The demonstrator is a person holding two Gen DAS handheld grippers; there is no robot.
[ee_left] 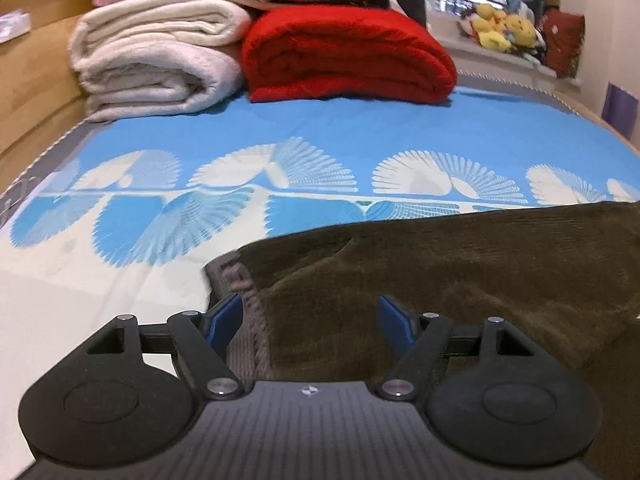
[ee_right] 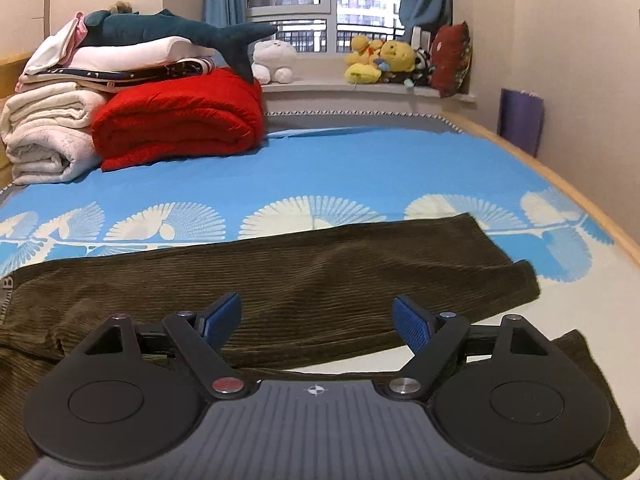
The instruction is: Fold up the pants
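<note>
1. the left wrist view is showing the waist end of the pants [ee_left: 440, 272], with a grey ribbed waistband [ee_left: 244, 320] lying just beside the left gripper's [ee_left: 314, 316] left finger; the far leg ends are not appearing here.
2. the right wrist view is showing the leg ends instead: one leg is stretching across the bed [ee_right: 360, 168] and ending in a hem [ee_right: 516, 276] toward the right, and a second leg is passing under the right gripper [ee_right: 318, 318].
3. only the right view is taking in the window [ee_right: 304, 4], the shark plush [ee_right: 172, 30] and the white plush [ee_right: 274, 60].
4. both views are catching the red blanket [ee_left: 344, 56] and the white folded bedding [ee_left: 152, 60].
5. the pants are looking dark olive, corduroy-ribbed, lying flat and unfolded on the blue patterned sheet.
6. both pairs of fingers are standing spread wide, gripping nothing, hovering over the fabric.
</note>
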